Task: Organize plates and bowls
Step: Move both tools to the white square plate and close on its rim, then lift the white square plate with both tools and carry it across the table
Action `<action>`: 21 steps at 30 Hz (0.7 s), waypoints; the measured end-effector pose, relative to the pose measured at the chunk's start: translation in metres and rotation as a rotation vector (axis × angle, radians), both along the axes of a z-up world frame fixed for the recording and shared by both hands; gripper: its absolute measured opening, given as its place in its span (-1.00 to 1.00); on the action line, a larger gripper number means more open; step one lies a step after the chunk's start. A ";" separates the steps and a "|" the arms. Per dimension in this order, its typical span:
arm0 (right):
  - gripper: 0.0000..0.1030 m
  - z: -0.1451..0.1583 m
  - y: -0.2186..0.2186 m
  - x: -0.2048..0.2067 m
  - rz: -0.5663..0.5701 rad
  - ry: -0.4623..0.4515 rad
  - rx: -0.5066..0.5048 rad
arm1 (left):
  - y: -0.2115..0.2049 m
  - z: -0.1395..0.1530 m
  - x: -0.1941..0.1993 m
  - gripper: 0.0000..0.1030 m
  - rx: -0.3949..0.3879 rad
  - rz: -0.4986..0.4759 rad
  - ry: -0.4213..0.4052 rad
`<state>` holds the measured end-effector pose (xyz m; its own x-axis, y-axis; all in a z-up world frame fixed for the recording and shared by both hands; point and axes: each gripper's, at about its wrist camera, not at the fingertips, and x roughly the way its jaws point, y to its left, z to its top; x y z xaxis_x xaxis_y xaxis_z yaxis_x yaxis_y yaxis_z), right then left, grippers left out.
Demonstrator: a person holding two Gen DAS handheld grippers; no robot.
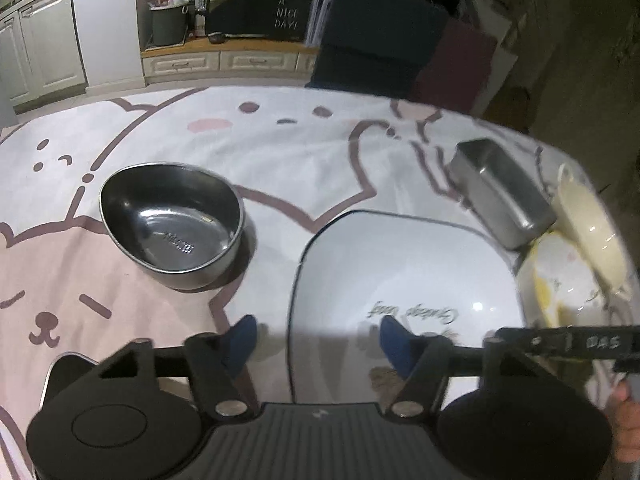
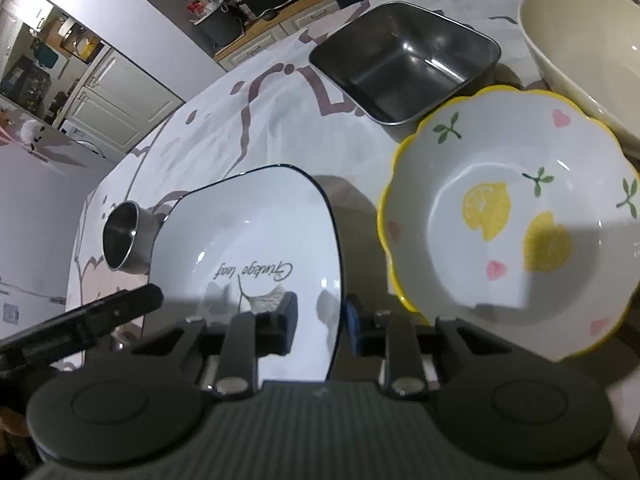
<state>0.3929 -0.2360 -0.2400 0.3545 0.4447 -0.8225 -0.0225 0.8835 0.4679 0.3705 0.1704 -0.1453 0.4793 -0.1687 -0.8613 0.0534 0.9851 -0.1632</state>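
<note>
A white square plate [image 1: 404, 276] [image 2: 248, 232] with a dark rim and a printed leaf lies on the table. My left gripper [image 1: 320, 340] is open and straddles the plate's left rim, with both blue pads [image 1: 244, 340] well off it. My right gripper [image 2: 320, 322] straddles the plate's right rim with its jaws narrow. Its blue pad [image 2: 352, 324] sits right at the rim's outside, and a strip of white plate shows before the inner finger. A round steel bowl [image 1: 172, 220] [image 2: 128, 236] stands left of the plate.
A lemon-print bowl [image 2: 512, 220] [image 1: 560, 280], a square steel tin [image 2: 404, 60] [image 1: 504, 192] and a cream handled bowl [image 2: 580, 40] [image 1: 592, 224] crowd the plate's right side. A bear-print cloth [image 1: 280, 152] covers the table. A dark chair [image 1: 376, 40] stands beyond the far edge.
</note>
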 end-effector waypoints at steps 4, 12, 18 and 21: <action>-0.57 -0.001 0.001 0.007 -0.010 0.007 -0.006 | 0.005 -0.007 0.006 0.00 0.045 0.007 0.021; -0.58 0.001 0.015 0.023 0.025 -0.054 -0.076 | 0.015 -0.014 0.005 -0.48 0.016 0.008 0.042; -0.58 -0.001 0.024 0.043 0.108 -0.101 -0.112 | 0.016 -0.014 0.002 -0.58 -0.006 0.009 0.046; -0.73 -0.004 0.023 0.053 0.177 -0.109 -0.131 | 0.016 -0.016 0.002 -0.60 -0.018 0.016 0.050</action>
<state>0.4464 -0.2126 -0.2443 0.3709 0.3994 -0.8384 -0.2264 0.9144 0.3355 0.3722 0.1866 -0.1609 0.4381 -0.1775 -0.8812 0.0293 0.9826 -0.1834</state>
